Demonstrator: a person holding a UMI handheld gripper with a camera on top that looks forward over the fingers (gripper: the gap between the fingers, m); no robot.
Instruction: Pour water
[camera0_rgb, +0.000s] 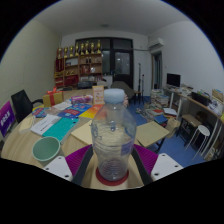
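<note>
A clear plastic water bottle (112, 140) with a white cap (114, 97) stands upright on a red round base (112, 179) on the beige table (150, 133). My gripper (113, 160) is round the bottle's lower body. Its purple pads (84, 158) meet the bottle's sides on the left and on the right, so the fingers are shut on it. The bottle's bottom still sits on the red base. A green bowl (46, 149) stands on the table to the left of the bottle, just beyond the left finger.
Books, papers and small boxes (60, 118) crowd the table beyond the bottle. A black chair (20, 103) stands at the far left. Shelves (80, 62) line the back wall. At the right are a desk with a monitor (173, 80) and a stool (203, 135).
</note>
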